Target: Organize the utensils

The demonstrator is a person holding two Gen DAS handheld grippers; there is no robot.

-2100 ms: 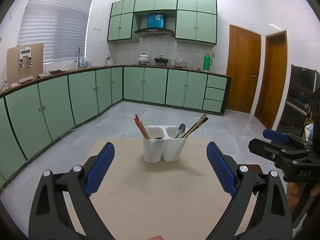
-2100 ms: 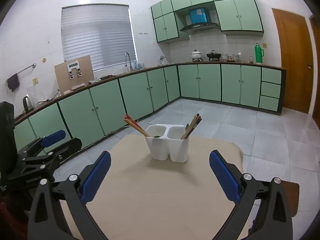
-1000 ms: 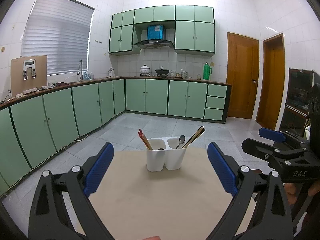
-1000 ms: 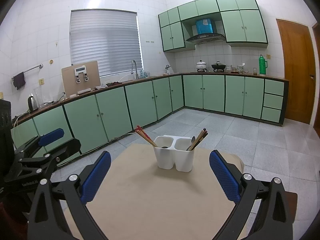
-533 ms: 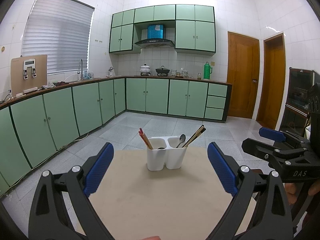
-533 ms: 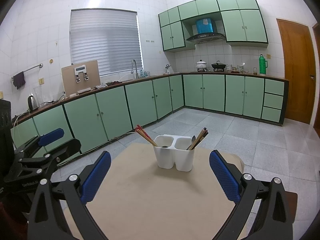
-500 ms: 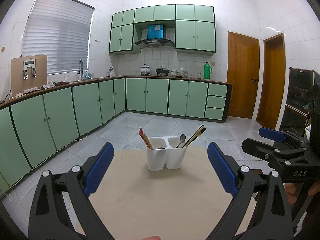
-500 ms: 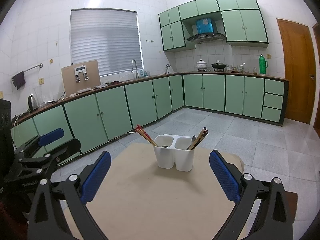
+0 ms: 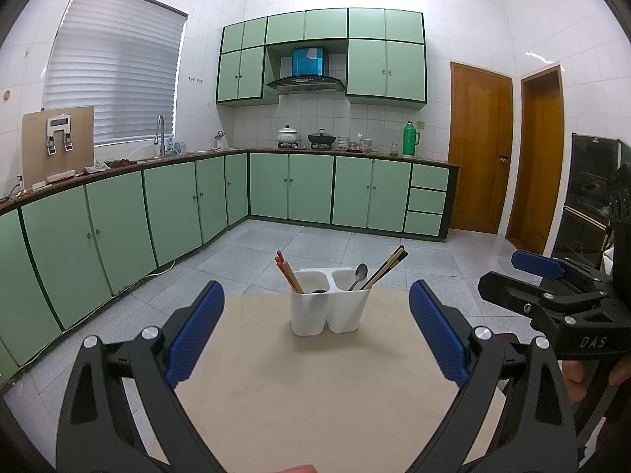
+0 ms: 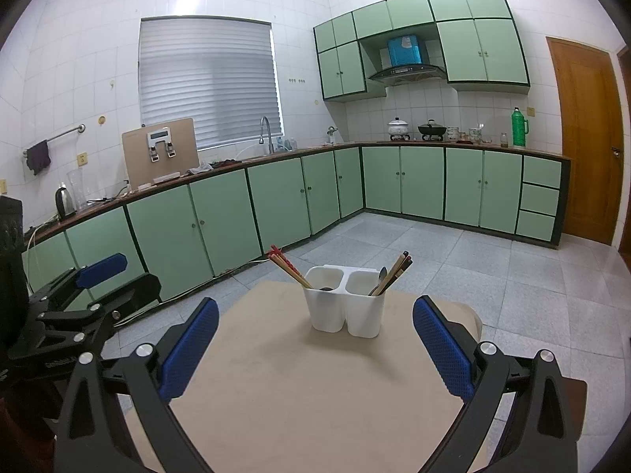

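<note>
A white two-compartment utensil holder (image 9: 329,301) (image 10: 345,301) stands on a beige table (image 9: 315,386) (image 10: 315,390). Red-tipped chopsticks (image 9: 288,274) (image 10: 288,268) lean out of its left compartment. A metal spoon (image 9: 359,274) (image 10: 380,278) and dark-tipped chopsticks (image 9: 388,266) (image 10: 396,272) stand in its right compartment. My left gripper (image 9: 315,333) is open and empty, short of the holder. My right gripper (image 10: 315,345) is open and empty, also short of it. Each gripper shows at the side of the other's view: the right one (image 9: 552,295), the left one (image 10: 90,291).
Green kitchen cabinets (image 9: 197,205) run along the left and back walls. The grey tiled floor (image 9: 315,244) lies beyond the table's far edge. Two wooden doors (image 9: 479,153) are at the right. A dark appliance (image 9: 591,197) stands at the far right.
Both views have tilted upward since two seconds ago, so the holder sits lower in frame. In the last half second nothing has visibly moved.
</note>
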